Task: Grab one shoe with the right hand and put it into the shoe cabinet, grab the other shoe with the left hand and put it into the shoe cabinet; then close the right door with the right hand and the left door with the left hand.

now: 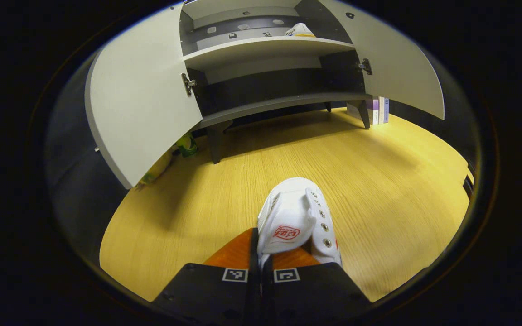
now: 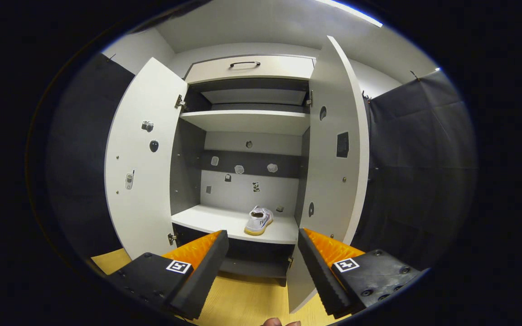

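Left gripper view: left tongs (image 1: 261, 267) clamped on tongue of white shoe (image 1: 298, 222), toe pointing fwd over wood floor (image 1: 379, 181). Cabinet (image 1: 265, 47) ahead, both doors (image 1: 138, 108) swung open; 2nd shoe (image 1: 299, 31) sits on upper shelf, right side.

Right gripper view: right tongs (image 2: 263, 253) spread wide, holding nothing, in front of open cabinet (image 2: 247, 122). Shoe (image 2: 258, 220) lies on middle shelf (image 2: 206, 219), toward right, toe slanting to front left. Right door (image 2: 333, 154) edge-on just beside right finger.

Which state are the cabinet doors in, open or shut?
Open, both. In the right gripper view the left door and right door are swung outward, exposing the shelves and the shoe already inside.
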The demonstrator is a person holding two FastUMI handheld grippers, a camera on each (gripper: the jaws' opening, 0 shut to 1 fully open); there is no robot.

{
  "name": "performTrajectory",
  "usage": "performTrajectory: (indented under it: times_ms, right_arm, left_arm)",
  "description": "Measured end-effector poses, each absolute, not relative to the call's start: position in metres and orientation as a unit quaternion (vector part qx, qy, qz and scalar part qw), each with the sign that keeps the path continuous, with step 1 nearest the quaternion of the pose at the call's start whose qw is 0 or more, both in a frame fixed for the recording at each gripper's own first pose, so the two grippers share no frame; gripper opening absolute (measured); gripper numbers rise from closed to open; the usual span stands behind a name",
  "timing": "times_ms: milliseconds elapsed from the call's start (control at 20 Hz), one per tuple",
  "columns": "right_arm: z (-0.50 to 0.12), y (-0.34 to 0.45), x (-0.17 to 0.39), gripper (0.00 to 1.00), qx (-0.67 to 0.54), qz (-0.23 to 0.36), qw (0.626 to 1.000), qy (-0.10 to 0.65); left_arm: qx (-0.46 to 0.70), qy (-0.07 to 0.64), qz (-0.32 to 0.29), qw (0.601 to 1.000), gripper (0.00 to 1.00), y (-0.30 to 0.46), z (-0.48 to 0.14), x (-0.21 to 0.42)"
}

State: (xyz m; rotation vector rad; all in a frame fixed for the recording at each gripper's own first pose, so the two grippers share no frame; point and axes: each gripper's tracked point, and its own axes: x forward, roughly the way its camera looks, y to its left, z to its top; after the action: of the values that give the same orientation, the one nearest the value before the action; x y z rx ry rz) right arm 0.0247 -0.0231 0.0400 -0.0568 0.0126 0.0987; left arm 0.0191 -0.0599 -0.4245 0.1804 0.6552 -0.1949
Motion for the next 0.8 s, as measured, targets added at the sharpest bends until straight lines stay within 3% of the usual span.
performTrajectory:
  times_ms: [300, 550, 800]
  right_arm:
    - [0.048, -0.035, 0.024, 0.98, -0.007, 0.038, 0.999, 0.001]
    - [0.056, -0.051, 0.023, 0.98, 0.008, 0.026, 1.000, -0.006]
    - [0.051, -0.073, 0.019, 0.98, 0.008, 0.009, 1.000, -0.002]
  left_arm:
    - [0.061, 0.332, -0.110, 0.935, 0.05, -0.062, -0.386, 0.017]
    - [0.021, 0.313, -0.106, 0.944, 0.05, -0.064, -0.307, 0.016]
    - [-0.027, 0.315, -0.064, 0.947, 0.05, -0.061, -0.227, 0.028]
